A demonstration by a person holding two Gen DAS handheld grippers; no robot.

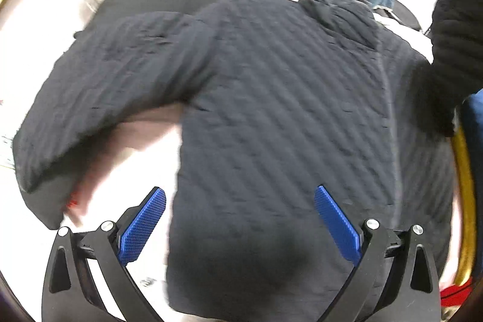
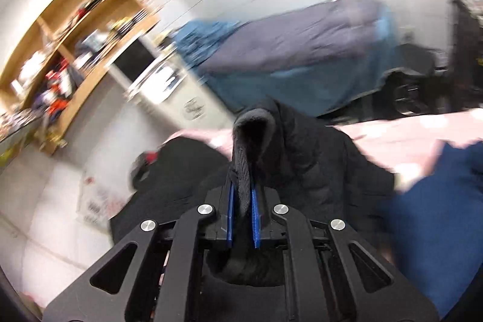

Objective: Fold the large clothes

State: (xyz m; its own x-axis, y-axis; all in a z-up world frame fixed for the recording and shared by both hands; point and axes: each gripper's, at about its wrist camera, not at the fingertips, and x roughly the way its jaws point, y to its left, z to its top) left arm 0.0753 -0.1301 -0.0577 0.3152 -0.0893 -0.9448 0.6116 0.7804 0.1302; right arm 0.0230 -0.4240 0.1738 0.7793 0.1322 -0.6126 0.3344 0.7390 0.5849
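Note:
A black quilted jacket [image 1: 271, 98] lies spread on a pale pink surface [image 1: 145, 141], collar at the top, one sleeve [image 1: 99, 86] stretched to the left. My left gripper [image 1: 240, 201] hangs open above the jacket's lower hem, with nothing between its blue pads [image 1: 145, 225]. In the right wrist view my right gripper [image 2: 241, 195] is shut on a fold of the black jacket [image 2: 302, 159], and the pinched cloth [image 2: 250, 141] stands up in a peak above the blue pads [image 2: 256, 219]. At the right edge of the left wrist view, raised black cloth [image 1: 452, 29] hangs in the air.
A bed with blue-grey bedding [image 2: 302, 50] stands behind the surface. A wooden shelf [image 2: 69, 50] full of small items is at the left, with a white cabinet [image 2: 169, 86] beside it. Dark blue fabric [image 2: 437, 216] lies at the right. A gold-edged blue object [image 1: 465, 186] is at the right.

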